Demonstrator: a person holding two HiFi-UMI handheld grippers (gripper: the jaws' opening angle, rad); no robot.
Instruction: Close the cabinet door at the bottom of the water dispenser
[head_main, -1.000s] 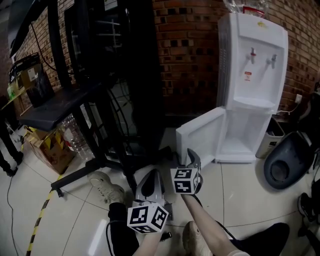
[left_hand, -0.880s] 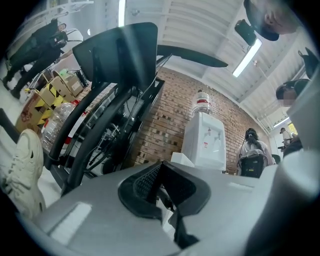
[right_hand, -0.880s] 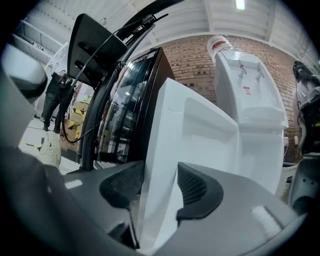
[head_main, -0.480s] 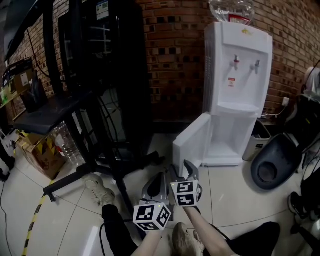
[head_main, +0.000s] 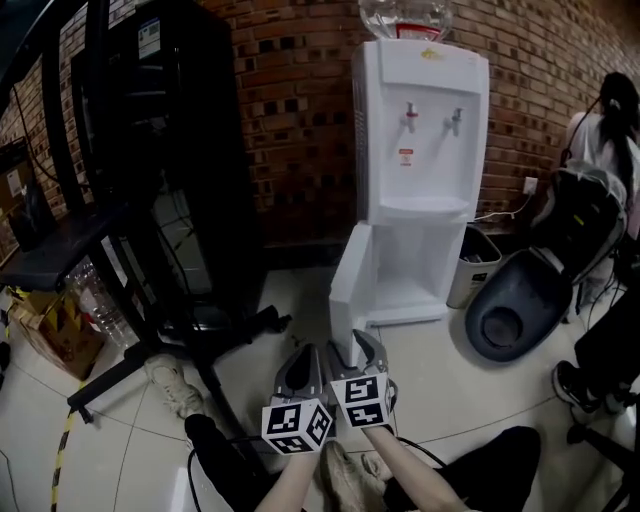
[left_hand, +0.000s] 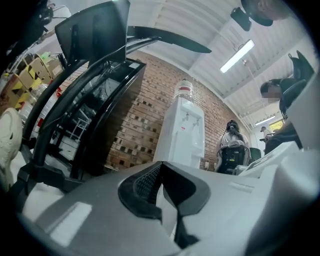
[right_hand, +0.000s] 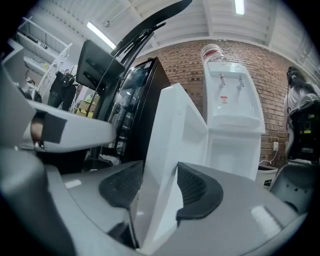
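Observation:
The white water dispenser (head_main: 420, 130) stands against the brick wall. Its bottom cabinet door (head_main: 350, 275) hangs open, swung out to the left. My right gripper (head_main: 357, 345) is at the door's free edge. In the right gripper view the white door (right_hand: 170, 130) fills the gap between the two pads of the right gripper (right_hand: 160, 167), which is shut on it. My left gripper (head_main: 302, 362) hangs just left of the right one and apart from the door. The left gripper view shows the left gripper (left_hand: 161, 167) shut on nothing, with the dispenser (left_hand: 182, 130) ahead of it.
A tall black rack (head_main: 170, 150) and a black stand's legs (head_main: 150, 350) fill the left side. A small waste bin (head_main: 468, 265) and a grey-blue tub (head_main: 510, 315) sit right of the dispenser, and a person (head_main: 600, 120) stands further right. Cardboard boxes (head_main: 50, 330) lie at far left.
Both grippers have moved forward toward the dispenser. The door now stands at a narrower angle to the cabinet, and the right jaws have stayed at its edge.

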